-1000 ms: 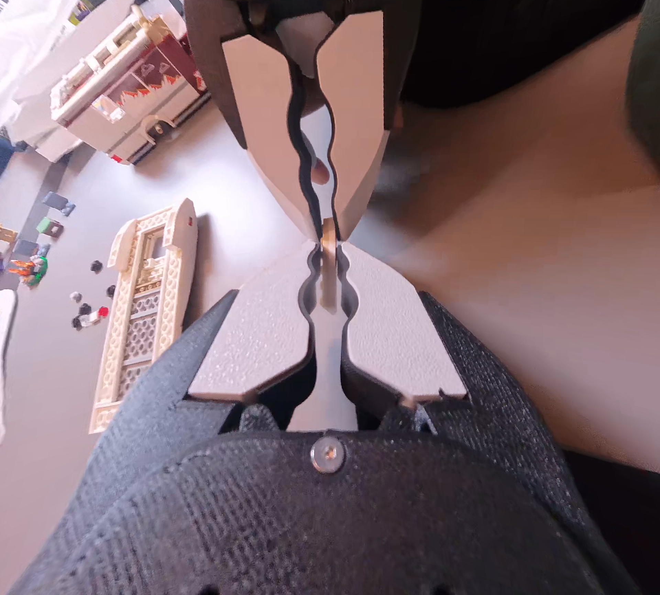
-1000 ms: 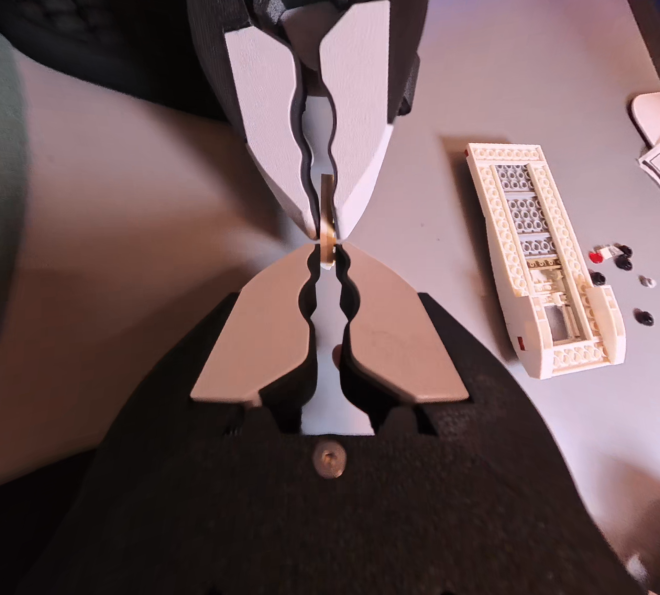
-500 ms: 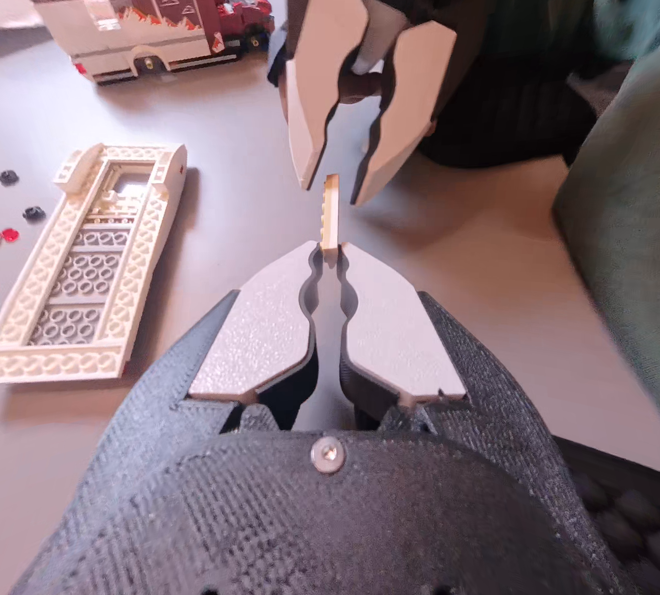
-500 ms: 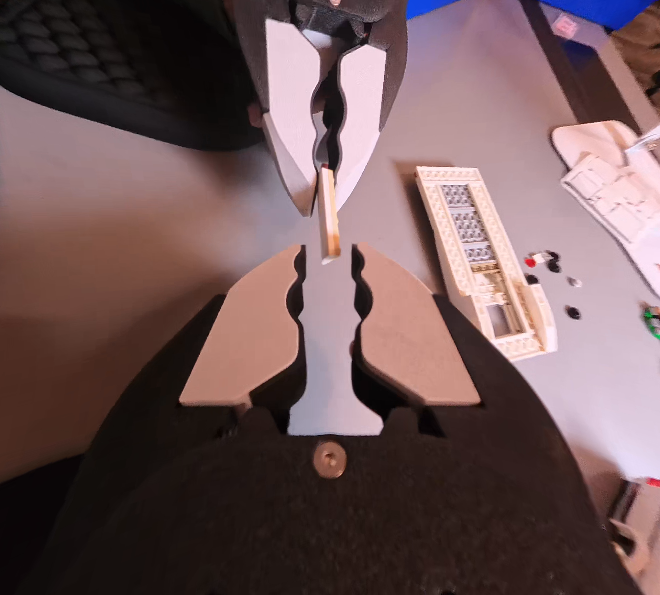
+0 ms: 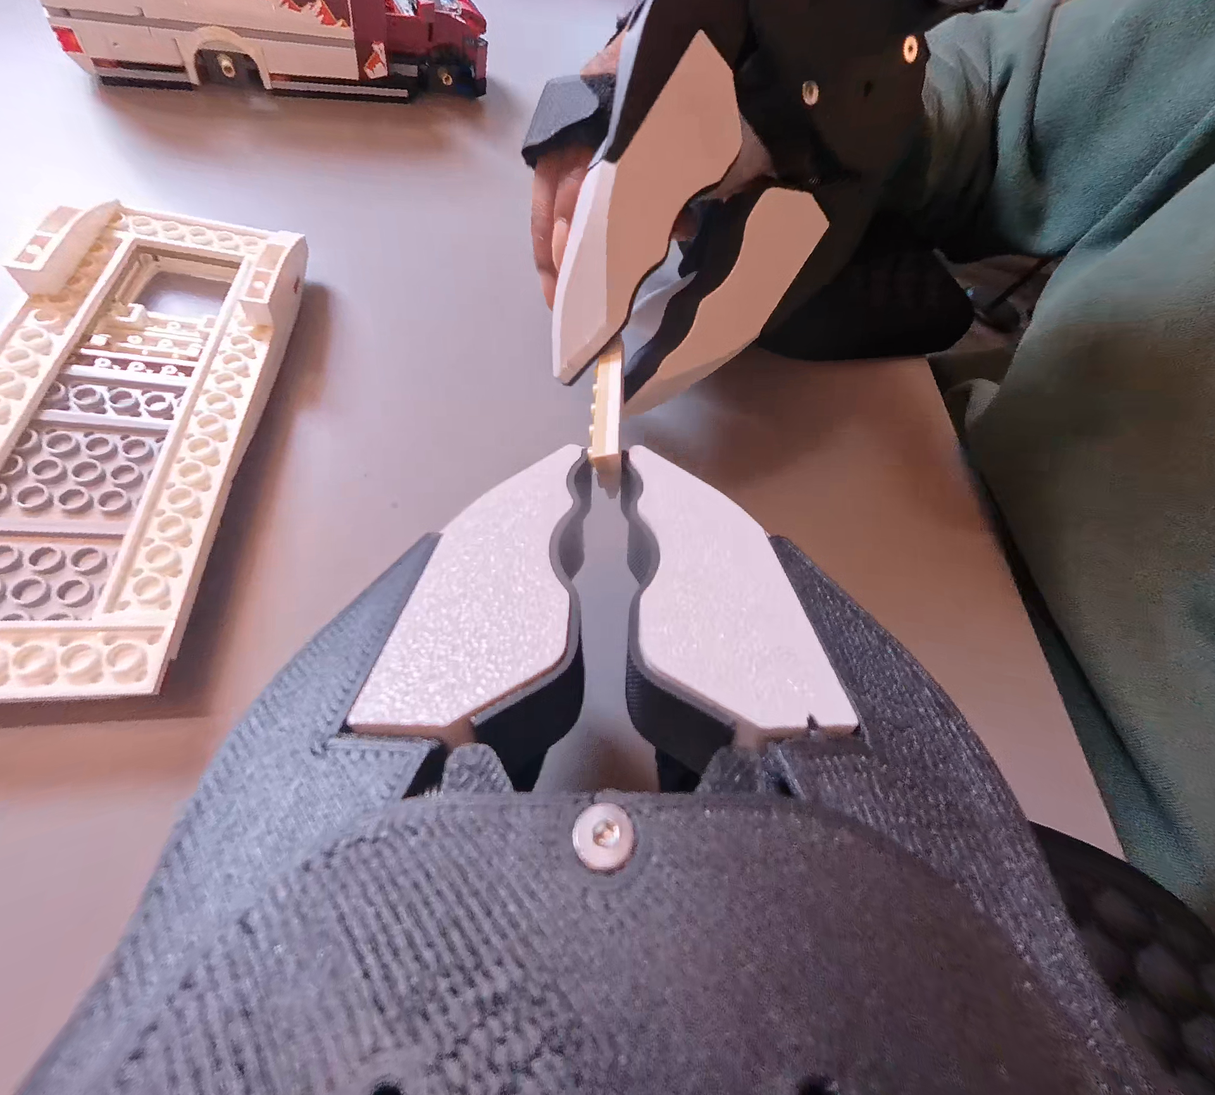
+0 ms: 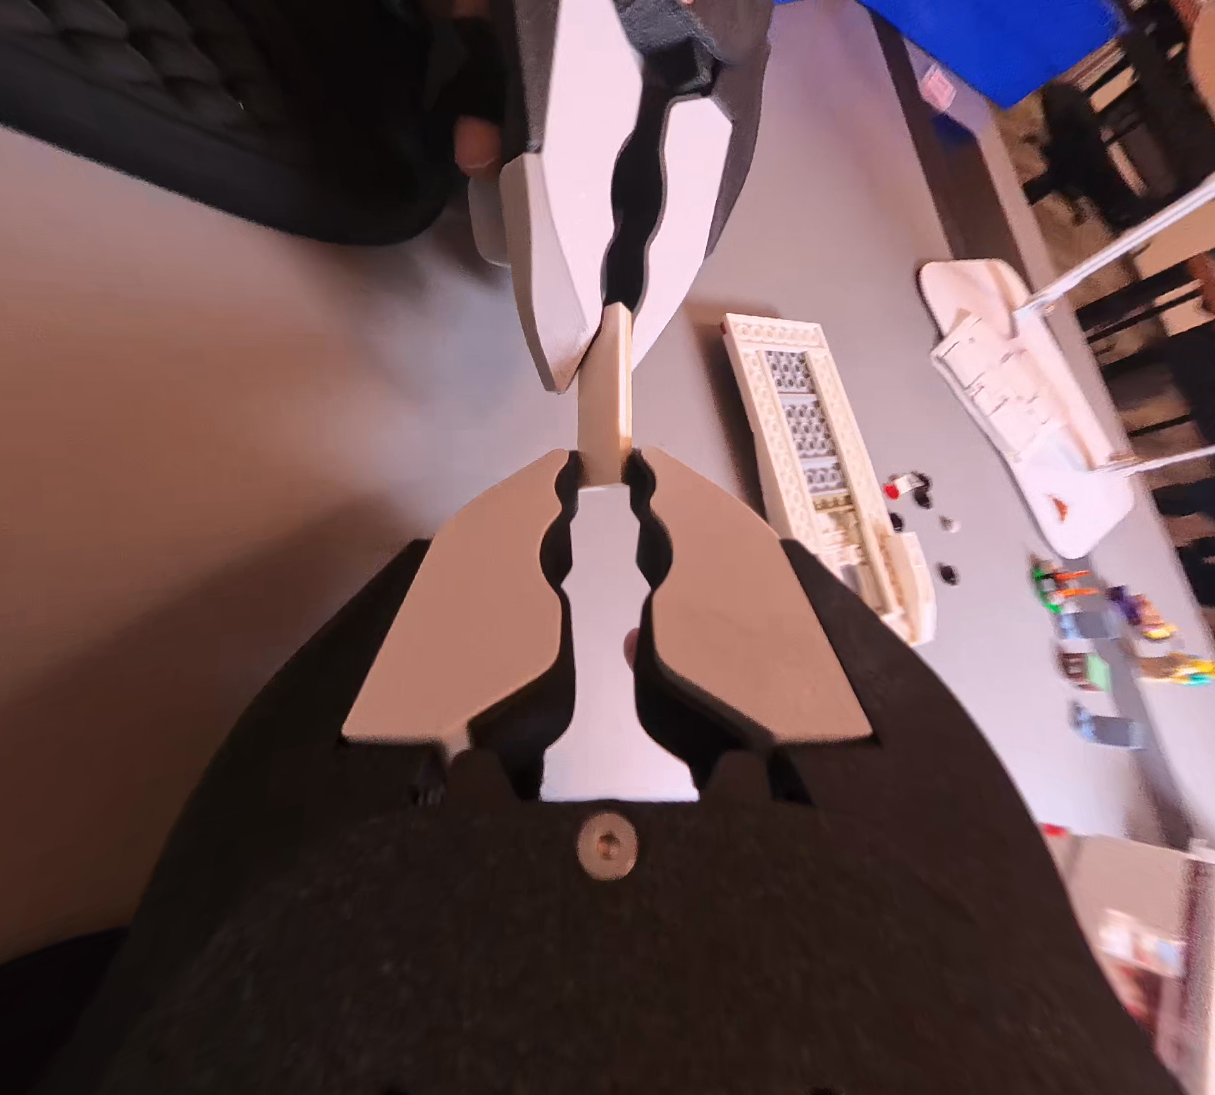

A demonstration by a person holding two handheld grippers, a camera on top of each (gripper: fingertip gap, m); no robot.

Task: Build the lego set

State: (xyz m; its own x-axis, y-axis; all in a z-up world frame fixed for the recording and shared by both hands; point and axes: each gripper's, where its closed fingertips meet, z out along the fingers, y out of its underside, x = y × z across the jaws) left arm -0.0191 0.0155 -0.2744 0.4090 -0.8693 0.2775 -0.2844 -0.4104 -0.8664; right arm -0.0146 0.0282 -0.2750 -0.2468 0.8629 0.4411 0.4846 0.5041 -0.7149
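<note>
Both grippers clamp one tan studded plate [image 5: 608, 406] by opposite ends above the grey counter [image 5: 407, 248]: left gripper [image 5: 603, 459] near, right gripper [image 5: 601, 380] far. Its long axis runs between them. Bare counter surrounds; a cream brick panel [image 5: 118, 445] lies well left.

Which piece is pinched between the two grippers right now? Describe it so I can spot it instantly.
Start at the big cream studded panel lying flat on the grey table, then look right, above the table. The tan plate spans between the left gripper and the right gripper, both closed on its ends. Unlike every other brick, it is airborne, edge-on and slim.
</note>
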